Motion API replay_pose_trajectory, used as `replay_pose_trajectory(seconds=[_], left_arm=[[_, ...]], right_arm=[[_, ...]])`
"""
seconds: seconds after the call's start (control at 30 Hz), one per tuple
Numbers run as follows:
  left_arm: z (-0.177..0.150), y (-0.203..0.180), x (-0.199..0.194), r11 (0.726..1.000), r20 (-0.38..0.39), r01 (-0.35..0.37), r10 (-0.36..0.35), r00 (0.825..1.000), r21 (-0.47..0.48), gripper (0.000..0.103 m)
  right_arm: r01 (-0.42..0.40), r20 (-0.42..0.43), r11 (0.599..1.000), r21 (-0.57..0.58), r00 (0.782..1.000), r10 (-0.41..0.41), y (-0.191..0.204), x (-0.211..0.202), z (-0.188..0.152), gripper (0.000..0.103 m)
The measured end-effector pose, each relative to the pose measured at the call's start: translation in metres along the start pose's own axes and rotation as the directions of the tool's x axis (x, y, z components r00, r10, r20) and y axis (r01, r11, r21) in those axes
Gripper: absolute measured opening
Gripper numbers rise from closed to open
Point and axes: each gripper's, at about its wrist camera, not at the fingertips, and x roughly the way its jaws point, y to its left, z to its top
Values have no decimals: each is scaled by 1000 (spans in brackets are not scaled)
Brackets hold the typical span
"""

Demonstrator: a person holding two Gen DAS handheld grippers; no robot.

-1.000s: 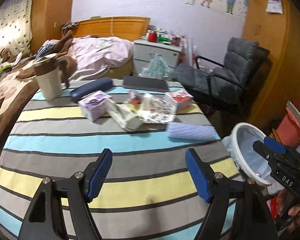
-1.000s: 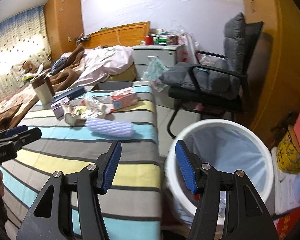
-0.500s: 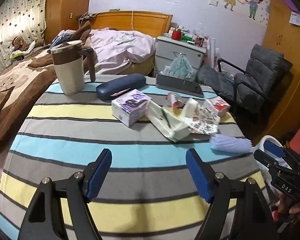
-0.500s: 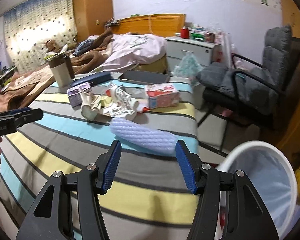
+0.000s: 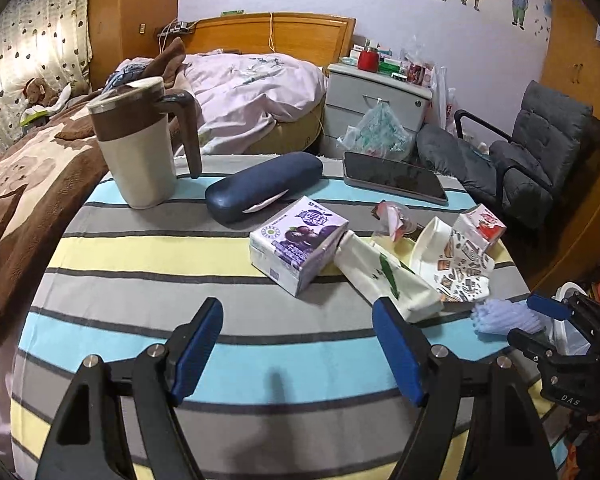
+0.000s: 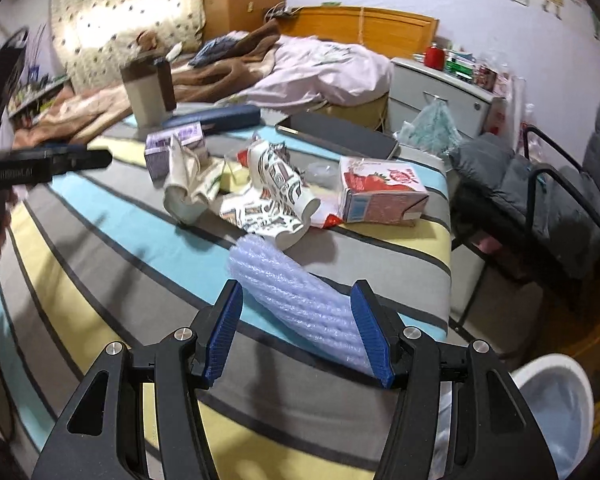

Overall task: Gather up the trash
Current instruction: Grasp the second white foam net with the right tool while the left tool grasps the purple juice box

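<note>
- The near half of the striped blue, grey and yellow tablecloth (image 5: 148, 280) lies bare, open for passage.
- A cluster blocks the far side: purple juice carton (image 5: 298, 246), crumpled white paper bag (image 5: 384, 280), printed crushed paper cup (image 6: 278, 196), red strawberry carton (image 6: 380, 196).
- Behind stand a beige lidded mug (image 5: 140, 144), navy glasses case (image 5: 262, 186), dark tablet (image 5: 394, 178).

Both tools look alike. The left claw (image 5: 298, 346) has two black plastic arms with triangular cut-outs, silver round screws at the pivots, and blue ribbed pads (image 5: 196, 344) on the inner faces of its fingers. The right claw (image 6: 296, 330) is built the same way, black with silver screws and blue ribbed pads (image 6: 224, 328). Seen from the side, the black bodies carry small white lettering, blurred on the left claw and reading "DAS" on the right one.
</note>
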Motion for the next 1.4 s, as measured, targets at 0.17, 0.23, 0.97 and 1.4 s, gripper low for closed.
replay_pose_trajectory(seconds=[0.17,0.23,0.97,1.4], left_arm=[[7,2,17,1000,-14,-1,1,1000,16,79],[9,5,23,1000,-18,-13,13,1000,17,79],[41,3,69,977,-43,71,-63,997,200,80],[36,1,75,978,-51,47,-37,998,203,69]], right_arm=[[39,-27,999,-19,999,-39,-2,4,2,59],[55,-34,998,-25,998,-55,-1,5,3,59],[-3,-29,997,74,1000,5,-2,-2,6,29],[-13,-21,992,128,1000,16,-4,0,3,29]])
